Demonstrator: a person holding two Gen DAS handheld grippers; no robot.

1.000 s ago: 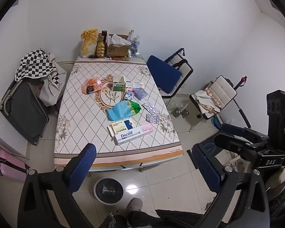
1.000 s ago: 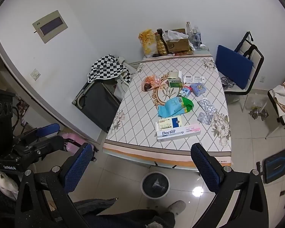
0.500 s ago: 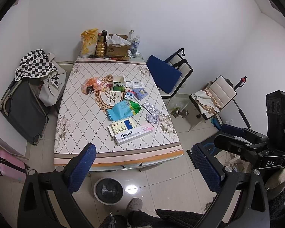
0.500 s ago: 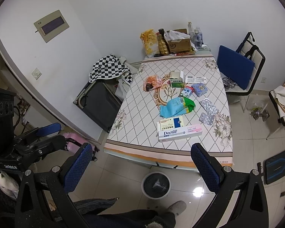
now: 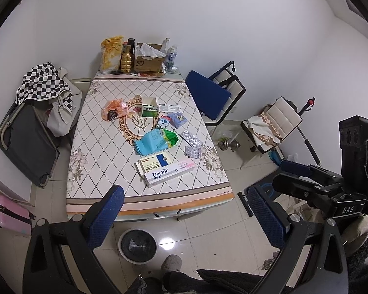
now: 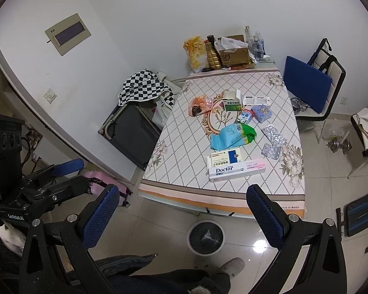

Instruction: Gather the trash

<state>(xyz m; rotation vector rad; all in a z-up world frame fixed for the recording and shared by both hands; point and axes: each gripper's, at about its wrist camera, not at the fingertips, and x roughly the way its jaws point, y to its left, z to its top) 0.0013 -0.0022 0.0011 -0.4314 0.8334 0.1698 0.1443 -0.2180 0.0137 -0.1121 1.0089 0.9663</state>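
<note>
Trash lies on a table (image 5: 98, 152) with a diamond-pattern cloth: a white "Doctor" box (image 5: 168, 172) near the front edge, a yellow and blue medicine box (image 5: 155, 161), a blue-green plastic bag (image 5: 157, 140), silver blister packs (image 5: 192, 142), an orange bag (image 5: 115, 109) and a green-white carton (image 5: 149, 107). A round bin (image 5: 121, 240) with a black liner stands on the floor before the table. My left gripper (image 5: 186, 218) hovers open above the bin, holding nothing. My right gripper (image 6: 182, 216) is open and empty too, well short of the "Doctor" box (image 6: 235, 170) and above the bin (image 6: 189, 237).
A cardboard box (image 5: 147, 62), bottles and a snack bag crowd the table's far end. A blue-cushioned chair (image 5: 208, 95) and a white chair (image 5: 277, 125) stand to the right, with a dumbbell (image 5: 227, 144) between them. A folded cot (image 5: 24, 144) and a pink suitcase (image 5: 5, 215) sit on the left.
Hardly anything. The right wrist view has drifted a little, so the table sits slightly further right in it. Both grippers stay open and empty.
</note>
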